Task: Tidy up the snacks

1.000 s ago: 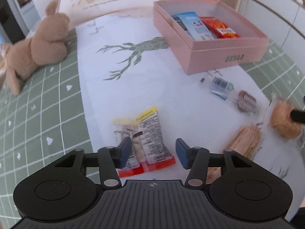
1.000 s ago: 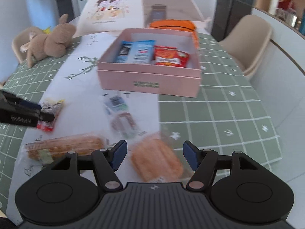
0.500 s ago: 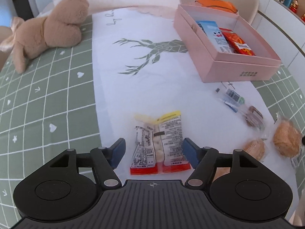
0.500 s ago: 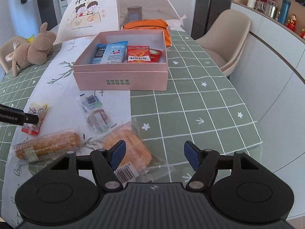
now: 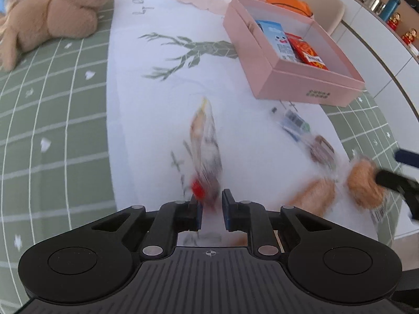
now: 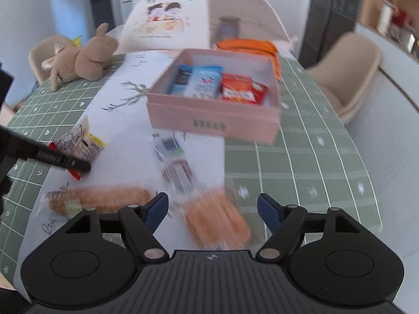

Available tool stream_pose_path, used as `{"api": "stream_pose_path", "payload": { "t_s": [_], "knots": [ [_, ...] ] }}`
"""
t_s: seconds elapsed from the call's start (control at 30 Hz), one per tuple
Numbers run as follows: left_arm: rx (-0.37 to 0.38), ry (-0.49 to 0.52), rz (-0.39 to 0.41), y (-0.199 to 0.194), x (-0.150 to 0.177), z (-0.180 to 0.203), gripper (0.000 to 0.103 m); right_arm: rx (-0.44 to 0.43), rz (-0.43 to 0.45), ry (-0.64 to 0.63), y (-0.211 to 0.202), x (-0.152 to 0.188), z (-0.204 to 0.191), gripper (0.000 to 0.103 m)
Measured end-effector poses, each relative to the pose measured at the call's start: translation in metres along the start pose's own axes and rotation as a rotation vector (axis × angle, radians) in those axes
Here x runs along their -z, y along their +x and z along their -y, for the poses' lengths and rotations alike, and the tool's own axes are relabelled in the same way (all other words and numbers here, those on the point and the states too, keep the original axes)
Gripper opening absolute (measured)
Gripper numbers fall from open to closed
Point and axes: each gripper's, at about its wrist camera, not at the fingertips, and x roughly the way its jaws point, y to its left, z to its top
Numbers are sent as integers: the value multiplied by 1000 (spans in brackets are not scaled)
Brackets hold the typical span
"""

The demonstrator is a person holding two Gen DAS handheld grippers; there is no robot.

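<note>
My left gripper (image 5: 211, 209) is shut on the red end of a yellow-and-red snack packet (image 5: 207, 146), which is lifted edge-on and blurred; the packet also shows in the right wrist view (image 6: 78, 146). My right gripper (image 6: 212, 209) is open, with a round orange bread pack (image 6: 217, 217) lying between its fingers on the table. The pink box (image 6: 212, 125) stands beyond, holding blue packets (image 6: 203, 81) and a red packet (image 6: 241, 91). It also shows in the left wrist view (image 5: 311, 89).
A long bread pack (image 6: 99, 198), a blue-striped packet (image 6: 167, 146) and a brown snack packet (image 6: 180, 175) lie on the white runner. A plush rabbit (image 6: 78, 60) lies far left. An orange pouch (image 6: 246, 45) and a mesh food cover (image 6: 199, 13) stand behind the box.
My left gripper has closed on the yellow-and-red packet and raised it on edge. My right gripper has moved lower and closer over the round bread pack, still open.
</note>
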Motion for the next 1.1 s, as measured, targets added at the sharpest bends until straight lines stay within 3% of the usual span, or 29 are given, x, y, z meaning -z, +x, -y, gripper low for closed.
{"api": "stream_pose_path", "payload": {
  "t_s": [0.13,0.37,0.47,0.67,0.97,1.1],
  "knots": [
    [0,-53,13,-13,19,-12,19,-60,-41,22,19,-13,-9,76],
    [-1,-117,45,-27,26,-28,19,-129,-52,-135,30,-18,-52,76],
    [-57,-77,68,-36,20,-24,21,-160,-63,-182,29,-15,-69,76],
    [-93,26,71,-35,6,-8,27,-201,-104,-168,17,-1,-71,76],
    [-156,232,23,1,-10,27,28,-86,-74,-80,0,10,-41,76],
    [-152,271,-14,11,-12,37,29,-56,-69,-38,-3,14,-29,76]
  ]
}}
